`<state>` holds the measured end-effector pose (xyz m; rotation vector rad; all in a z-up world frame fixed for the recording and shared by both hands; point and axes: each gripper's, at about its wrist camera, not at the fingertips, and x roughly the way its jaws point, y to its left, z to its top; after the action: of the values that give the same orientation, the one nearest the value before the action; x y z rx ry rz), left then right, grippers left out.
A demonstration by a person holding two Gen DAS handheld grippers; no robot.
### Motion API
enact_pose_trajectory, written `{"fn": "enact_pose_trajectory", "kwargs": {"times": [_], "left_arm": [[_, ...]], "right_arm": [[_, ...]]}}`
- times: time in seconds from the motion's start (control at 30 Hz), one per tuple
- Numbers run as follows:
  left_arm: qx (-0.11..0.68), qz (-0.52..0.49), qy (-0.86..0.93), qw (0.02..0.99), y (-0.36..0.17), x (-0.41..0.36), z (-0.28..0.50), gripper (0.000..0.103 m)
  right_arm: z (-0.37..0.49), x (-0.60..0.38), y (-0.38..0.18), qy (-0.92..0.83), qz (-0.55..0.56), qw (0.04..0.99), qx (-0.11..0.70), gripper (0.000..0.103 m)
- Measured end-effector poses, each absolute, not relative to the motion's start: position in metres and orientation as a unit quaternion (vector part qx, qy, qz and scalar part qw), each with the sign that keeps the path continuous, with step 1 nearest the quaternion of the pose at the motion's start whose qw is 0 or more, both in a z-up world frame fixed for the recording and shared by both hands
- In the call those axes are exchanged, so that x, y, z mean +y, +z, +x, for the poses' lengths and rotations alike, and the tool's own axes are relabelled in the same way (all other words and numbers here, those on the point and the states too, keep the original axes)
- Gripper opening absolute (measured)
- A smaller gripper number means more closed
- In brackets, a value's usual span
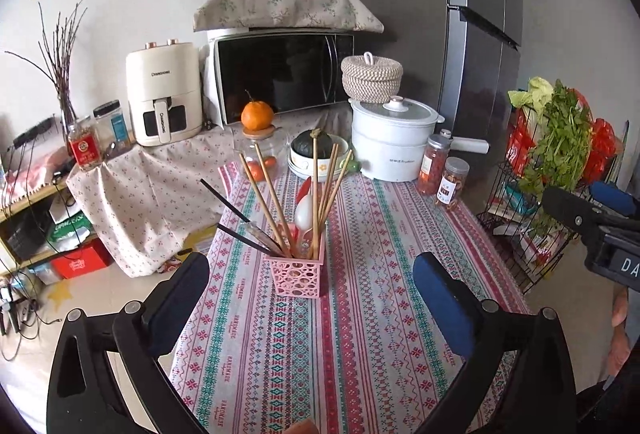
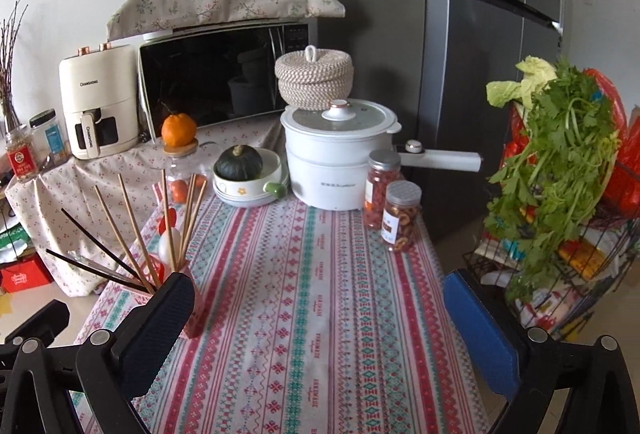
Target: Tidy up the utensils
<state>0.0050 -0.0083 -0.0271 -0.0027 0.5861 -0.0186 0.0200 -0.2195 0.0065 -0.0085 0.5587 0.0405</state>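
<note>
A pink lattice utensil holder point(image 1: 298, 277) stands on the patterned tablecloth point(image 1: 360, 314). It holds several wooden chopsticks point(image 1: 318, 194), two black chopsticks point(image 1: 226, 202), a white spoon point(image 1: 304, 212) and a red utensil. My left gripper point(image 1: 312, 290) is open and empty, just in front of the holder. In the right wrist view the holder point(image 2: 194, 314) sits at the left, partly hidden behind my left finger. My right gripper point(image 2: 320, 310) is open and empty above the cloth point(image 2: 320, 294), to the right of the holder. The right gripper also shows in the left wrist view point(image 1: 600, 230), at the right edge.
At the table's far end stand a white electric pot point(image 2: 340, 158), two snack jars point(image 2: 394, 206), a bowl with a dark squash point(image 2: 248, 178) and a glass jar with an orange point(image 2: 180, 150). A microwave point(image 2: 224, 78) and air fryer point(image 2: 100, 102) are behind. A wire rack with greens point(image 2: 560, 174) is right.
</note>
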Motion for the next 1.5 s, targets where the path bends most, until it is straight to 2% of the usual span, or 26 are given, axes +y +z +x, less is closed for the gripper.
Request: {"fn": "enact_pose_trajectory", "kwargs": {"times": [1.5], "left_arm": [[0.289, -0.013, -0.001, 0.957, -0.021, 0.002, 0.006, 0.103]], "right_arm": [[0.021, -0.204, -0.004, 0.031, -0.022, 0.955, 0.295, 0.102]]}}
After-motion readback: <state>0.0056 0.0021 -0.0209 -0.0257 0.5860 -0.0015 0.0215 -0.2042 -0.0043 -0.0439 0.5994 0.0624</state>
